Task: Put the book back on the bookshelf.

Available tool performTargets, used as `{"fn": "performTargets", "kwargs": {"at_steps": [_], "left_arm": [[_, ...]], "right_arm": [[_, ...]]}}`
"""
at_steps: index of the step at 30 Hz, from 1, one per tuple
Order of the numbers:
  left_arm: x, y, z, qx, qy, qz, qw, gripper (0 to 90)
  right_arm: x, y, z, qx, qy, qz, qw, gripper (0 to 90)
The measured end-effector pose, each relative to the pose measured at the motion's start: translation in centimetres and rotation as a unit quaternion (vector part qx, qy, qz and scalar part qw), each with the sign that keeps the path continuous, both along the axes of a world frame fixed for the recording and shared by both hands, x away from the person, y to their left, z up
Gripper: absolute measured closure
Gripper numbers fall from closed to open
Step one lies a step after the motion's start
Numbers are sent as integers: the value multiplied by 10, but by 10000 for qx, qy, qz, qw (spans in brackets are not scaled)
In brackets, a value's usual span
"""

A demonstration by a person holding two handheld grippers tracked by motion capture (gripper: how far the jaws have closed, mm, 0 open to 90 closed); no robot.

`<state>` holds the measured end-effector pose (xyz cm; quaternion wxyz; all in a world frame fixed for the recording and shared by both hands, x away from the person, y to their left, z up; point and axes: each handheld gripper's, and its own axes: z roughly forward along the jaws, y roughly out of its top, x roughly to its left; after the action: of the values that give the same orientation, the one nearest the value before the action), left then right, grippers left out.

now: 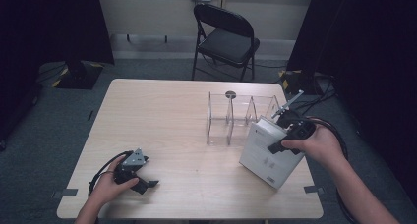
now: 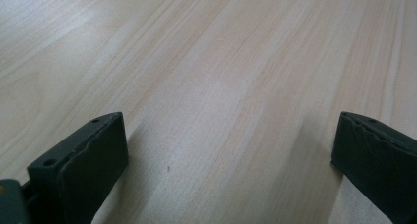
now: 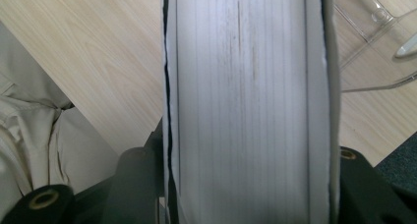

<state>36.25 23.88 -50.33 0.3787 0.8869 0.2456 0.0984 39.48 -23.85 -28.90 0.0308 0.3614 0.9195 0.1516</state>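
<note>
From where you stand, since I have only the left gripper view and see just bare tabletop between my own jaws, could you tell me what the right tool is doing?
Observer: The right tool is shut on a white book, jaws pressed on both covers.
Operator: Thank you. Is the book lying flat on the table?
Observer: No, it is tilted, its lower corner near the table's front right edge.
Operator: Is there anything near it that I should know about?
Observer: A clear divided rack stands just behind the book, its slots empty.
Operator: And where does my left tool sit?
Observer: The left tool is open, low over the front left of the table.
</note>
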Motion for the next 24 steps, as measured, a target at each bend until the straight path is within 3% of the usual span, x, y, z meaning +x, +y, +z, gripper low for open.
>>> {"fn": "performTargets", "kwargs": {"at_steps": [15,24], "left_arm": [[0,0,0,0,-2,0,10000,0],[0,0,0,-2,0,1,10000,0]], "right_arm": [[-2,-19,1,63,42,-347,9994,520],[-2,-24,2,-44,64,-440,9990,520]]}}
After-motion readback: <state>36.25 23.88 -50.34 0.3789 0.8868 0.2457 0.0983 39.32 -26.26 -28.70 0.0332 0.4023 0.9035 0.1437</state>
